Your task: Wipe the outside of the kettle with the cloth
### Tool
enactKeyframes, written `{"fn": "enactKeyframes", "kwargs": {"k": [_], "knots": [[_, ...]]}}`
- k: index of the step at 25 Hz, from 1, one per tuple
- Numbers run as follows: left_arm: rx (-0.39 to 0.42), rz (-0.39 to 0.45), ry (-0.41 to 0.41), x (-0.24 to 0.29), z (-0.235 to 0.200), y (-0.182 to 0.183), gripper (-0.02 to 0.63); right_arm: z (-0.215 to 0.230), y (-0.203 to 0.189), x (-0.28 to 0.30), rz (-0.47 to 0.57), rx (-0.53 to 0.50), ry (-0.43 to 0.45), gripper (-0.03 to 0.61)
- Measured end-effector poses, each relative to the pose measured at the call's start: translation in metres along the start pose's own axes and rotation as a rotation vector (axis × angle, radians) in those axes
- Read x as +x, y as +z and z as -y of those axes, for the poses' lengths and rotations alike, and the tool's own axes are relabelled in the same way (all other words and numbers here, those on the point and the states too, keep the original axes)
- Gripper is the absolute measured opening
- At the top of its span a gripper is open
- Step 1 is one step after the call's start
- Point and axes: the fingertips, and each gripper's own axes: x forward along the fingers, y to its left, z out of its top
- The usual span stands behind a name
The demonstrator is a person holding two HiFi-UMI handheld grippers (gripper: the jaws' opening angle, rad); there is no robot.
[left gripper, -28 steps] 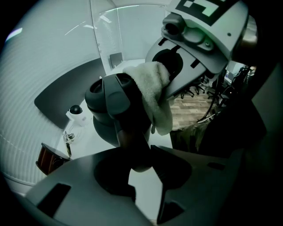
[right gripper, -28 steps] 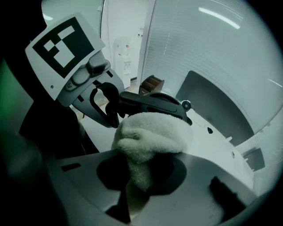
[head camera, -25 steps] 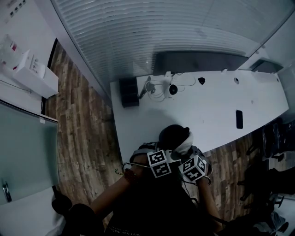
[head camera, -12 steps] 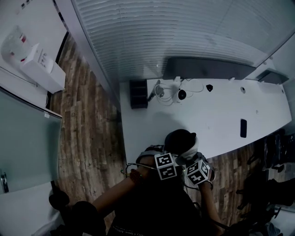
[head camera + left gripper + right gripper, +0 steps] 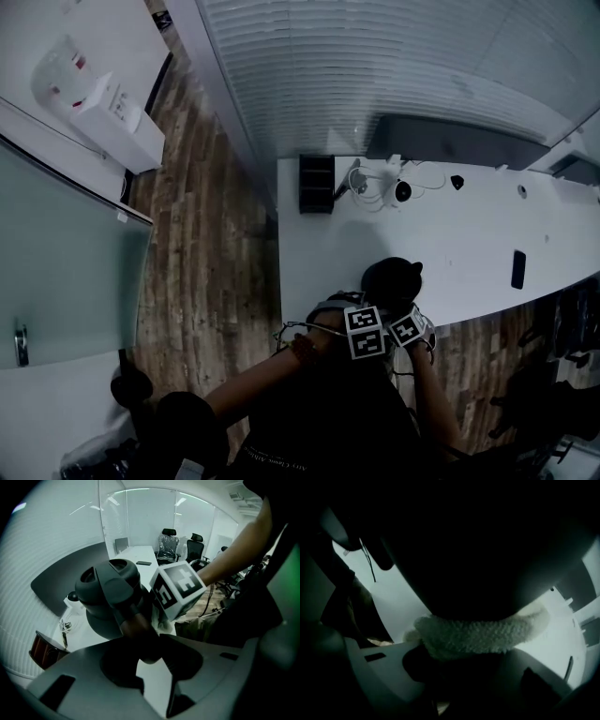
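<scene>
A dark grey kettle (image 5: 391,278) is held over the near edge of the white table (image 5: 469,234). In the left gripper view its lid and body (image 5: 105,597) fill the middle, and my left gripper (image 5: 147,648) is shut on the kettle's handle (image 5: 136,625). The right gripper's marker cube (image 5: 176,590) sits just beside the kettle. In the right gripper view my right gripper (image 5: 459,660) is shut on a white fluffy cloth (image 5: 483,637), which presses against the kettle's dark underside (image 5: 478,550). Both marker cubes (image 5: 366,333) (image 5: 406,330) sit side by side below the kettle.
On the table lie a small round device with coiled cables (image 5: 401,192) and a black phone (image 5: 517,269). A black box (image 5: 317,184) stands at the table's left end. Wood floor lies to the left, office chairs (image 5: 187,548) beyond the table.
The head view has swung, so the table, kettle and grippers sit further right in the frame. The two marker cubes have drawn closer together. Both grips look unchanged.
</scene>
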Motion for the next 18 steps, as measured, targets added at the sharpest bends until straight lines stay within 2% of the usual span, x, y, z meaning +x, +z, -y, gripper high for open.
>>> {"fn": "enactKeyframes", "kwargs": {"k": [4,7,11,16,18], "knots": [[0.007,0.015,-0.01,-0.002,0.001,0.002,0.126,0.0,0.004,0.001,0.028,0.018,0.018,0.067],[0.019,-0.027,0.007,-0.004,-0.004,-0.008,0.126,-0.007,0.002,-0.01,0.067,0.027,-0.014,0.067],[0.029,-0.128,0.087,-0.01,-0.031,-0.027,0.126,-0.006,-0.001,-0.074,0.204,0.074,-0.069,0.067],[0.048,-0.152,0.127,-0.01,-0.051,-0.031,0.126,0.01,0.042,-0.168,0.351,0.016,-0.182,0.067],[0.039,-0.141,0.141,-0.009,-0.051,-0.03,0.126,0.018,0.057,-0.174,0.337,-0.013,-0.209,0.067]]}}
